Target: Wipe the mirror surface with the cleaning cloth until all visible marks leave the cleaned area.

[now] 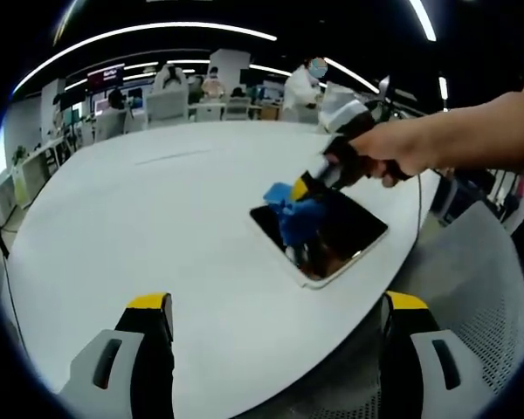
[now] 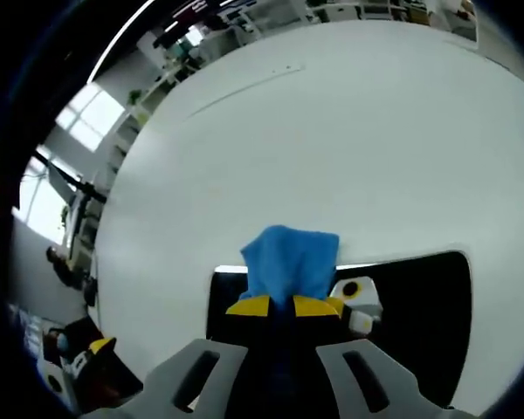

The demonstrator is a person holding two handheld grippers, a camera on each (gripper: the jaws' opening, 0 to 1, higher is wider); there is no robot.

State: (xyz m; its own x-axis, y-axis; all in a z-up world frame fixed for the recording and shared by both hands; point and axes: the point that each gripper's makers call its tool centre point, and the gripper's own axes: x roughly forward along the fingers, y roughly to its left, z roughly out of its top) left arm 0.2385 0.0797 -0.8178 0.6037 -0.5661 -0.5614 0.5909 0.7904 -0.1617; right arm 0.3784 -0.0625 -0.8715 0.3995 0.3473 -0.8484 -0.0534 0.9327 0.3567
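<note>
Pinching a crumpled blue cleaning cloth (image 2: 290, 260), the right gripper (image 2: 282, 305) hides part of the dark rectangular mirror (image 2: 419, 314); the left gripper (image 1: 275, 305) gapes wide over the white table (image 1: 157, 218).

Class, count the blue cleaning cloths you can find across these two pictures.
1: the blue cleaning cloth is clamped in the right gripper, pressed on the dark rectangular mirror near the white table's edge.
</note>
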